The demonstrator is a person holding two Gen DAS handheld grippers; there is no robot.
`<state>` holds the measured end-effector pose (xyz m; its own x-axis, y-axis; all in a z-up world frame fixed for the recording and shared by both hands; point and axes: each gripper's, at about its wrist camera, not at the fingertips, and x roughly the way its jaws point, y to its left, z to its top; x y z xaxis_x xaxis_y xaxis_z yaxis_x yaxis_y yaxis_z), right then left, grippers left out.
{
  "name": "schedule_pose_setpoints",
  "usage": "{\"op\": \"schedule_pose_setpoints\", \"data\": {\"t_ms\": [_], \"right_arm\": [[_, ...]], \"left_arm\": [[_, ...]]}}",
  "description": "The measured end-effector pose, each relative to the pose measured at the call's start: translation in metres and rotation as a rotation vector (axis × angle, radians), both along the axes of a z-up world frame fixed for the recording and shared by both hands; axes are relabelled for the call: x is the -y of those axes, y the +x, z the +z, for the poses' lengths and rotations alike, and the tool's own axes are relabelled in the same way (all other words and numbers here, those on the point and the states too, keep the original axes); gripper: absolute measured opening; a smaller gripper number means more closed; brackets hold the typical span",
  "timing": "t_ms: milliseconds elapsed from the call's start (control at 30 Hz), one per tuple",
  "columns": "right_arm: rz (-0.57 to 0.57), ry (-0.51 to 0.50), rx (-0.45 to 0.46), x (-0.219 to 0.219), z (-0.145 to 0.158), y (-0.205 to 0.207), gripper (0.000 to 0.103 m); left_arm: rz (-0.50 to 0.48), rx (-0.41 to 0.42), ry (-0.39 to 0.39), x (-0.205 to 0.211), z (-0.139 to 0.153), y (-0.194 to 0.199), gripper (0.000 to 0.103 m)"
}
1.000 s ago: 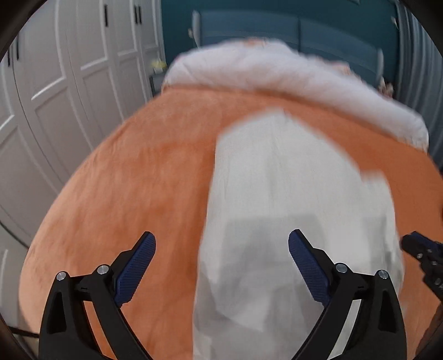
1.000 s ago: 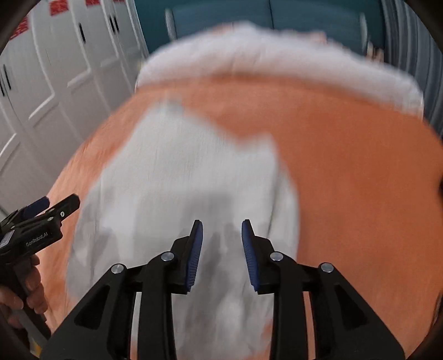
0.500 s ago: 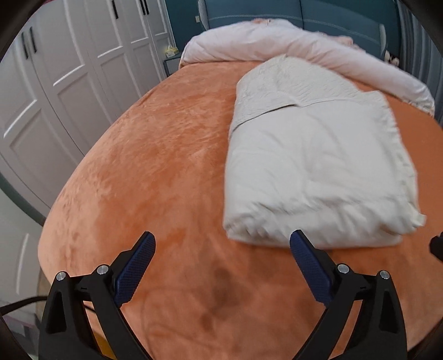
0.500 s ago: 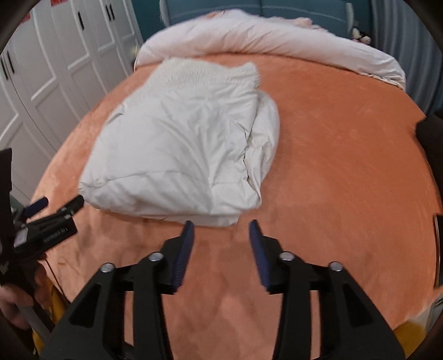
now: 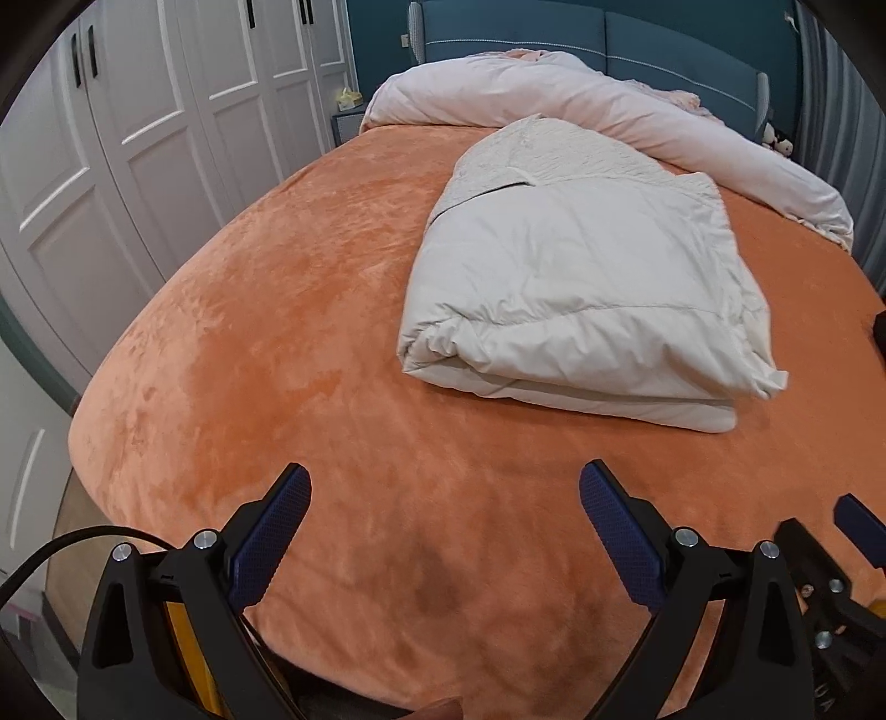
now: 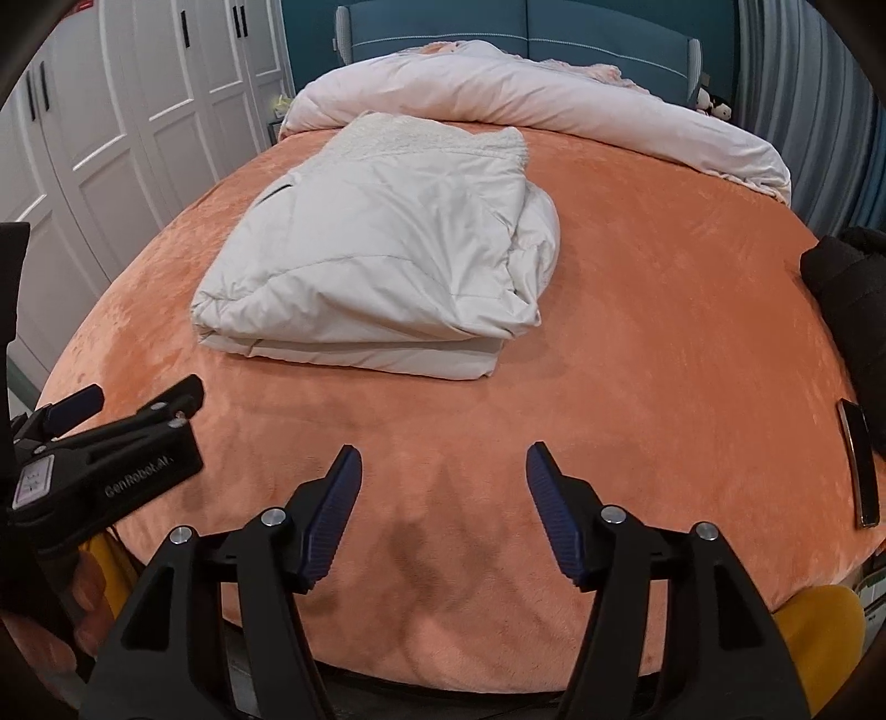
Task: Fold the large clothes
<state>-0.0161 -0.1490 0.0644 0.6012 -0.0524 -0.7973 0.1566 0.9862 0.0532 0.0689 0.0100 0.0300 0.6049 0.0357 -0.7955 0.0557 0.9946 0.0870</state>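
A white padded coat [image 5: 581,288] lies folded into a thick rectangle in the middle of the orange bed [image 5: 277,332]; it also shows in the right wrist view [image 6: 382,266]. My left gripper [image 5: 443,509] is open and empty, held back over the bed's near edge, well short of the coat. My right gripper [image 6: 443,487] is open and empty, also near the front edge. The left gripper shows in the right wrist view [image 6: 122,415] at the left.
A rolled pale duvet [image 5: 609,111] lies along the blue headboard [image 6: 498,27]. White wardrobe doors [image 5: 138,138] stand at the left. A black garment [image 6: 853,288] and a dark phone [image 6: 858,465] lie at the bed's right edge.
Both grippers pulled back from the coat toward the bed's front edge. The right gripper's jaws went from nearly shut to wide open. The coat stays folded on the bed.
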Motion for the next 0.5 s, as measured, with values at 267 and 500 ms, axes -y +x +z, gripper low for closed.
{"op": "schedule_pose_setpoints", "data": {"t_ms": [267,500], "right_arm": [[-0.008,-0.012,0.012,-0.005,0.002,-0.006,0.062],[-0.007,-0.012,0.016,-0.006,0.002,-0.009,0.062]], "left_arm": [[-0.018,0.006,0.006,0.006,0.001,-0.011,0.097],[-0.034,0.004,0.012,0.012,-0.001,-0.015,0.096]]}}
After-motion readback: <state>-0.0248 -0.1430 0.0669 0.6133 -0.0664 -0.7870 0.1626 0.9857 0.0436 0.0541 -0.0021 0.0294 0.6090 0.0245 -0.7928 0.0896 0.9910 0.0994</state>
